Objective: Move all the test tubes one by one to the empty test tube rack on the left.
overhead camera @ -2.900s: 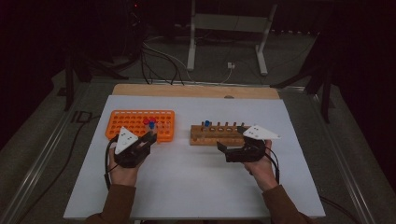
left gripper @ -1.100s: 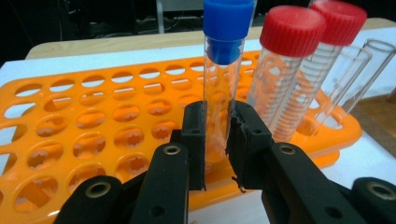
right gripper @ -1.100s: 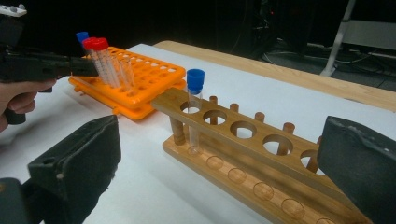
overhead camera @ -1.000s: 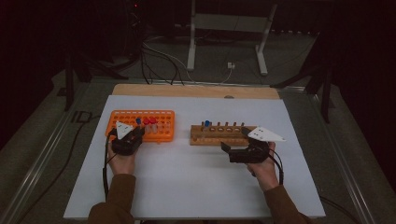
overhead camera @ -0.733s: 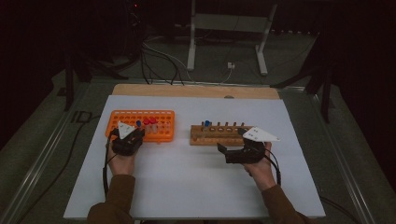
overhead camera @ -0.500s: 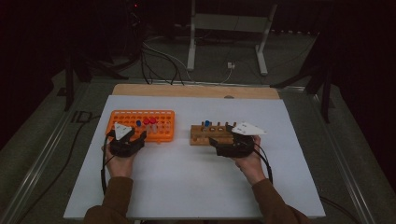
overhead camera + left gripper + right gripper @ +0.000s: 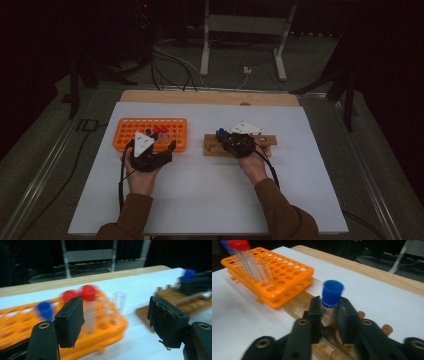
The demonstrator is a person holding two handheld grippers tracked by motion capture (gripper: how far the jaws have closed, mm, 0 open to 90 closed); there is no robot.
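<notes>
tube clamped at the wooden rack, left tongs parted by the orange one

plastic, wood and matt black rubber make up most of what lies on the white table sheet (image 7: 210, 200). the orange rack (image 7: 150, 133) is a moulded plastic grid of small round holes, glossy, with short feet along its near edge; in the right gripper view its holes run in neat rows. it carries clear, thin-walled tubes: two with red caps (image 7: 88, 292), one with a blue cap (image 7: 45, 309), and one open-topped tube (image 7: 119, 300) without a cap. the wooden rack (image 7: 267, 142) is a low brown block with a visible grain, drilled holes and short rounded pegs.

the blue-capped tube (image 7: 331, 300) is a clear cylinder under a smooth blue cap that flares slightly at the rim. it stands upright at the wooden rack, at the end nearest the orange rack, and the right gripper (image 7: 329, 312) has just been closing: its two flat black pads now press the clear wall from both sides, just below the cap, which stands clear above them. whether the tube's foot sits in a hole is hidden by the jaws.

the left gripper (image 7: 115, 317) has just been opening; its jaws stand apart with nothing between them, the pads ragged at the edges. it sits just at the near edge of the orange rack, well apart from the held tube.
</notes>
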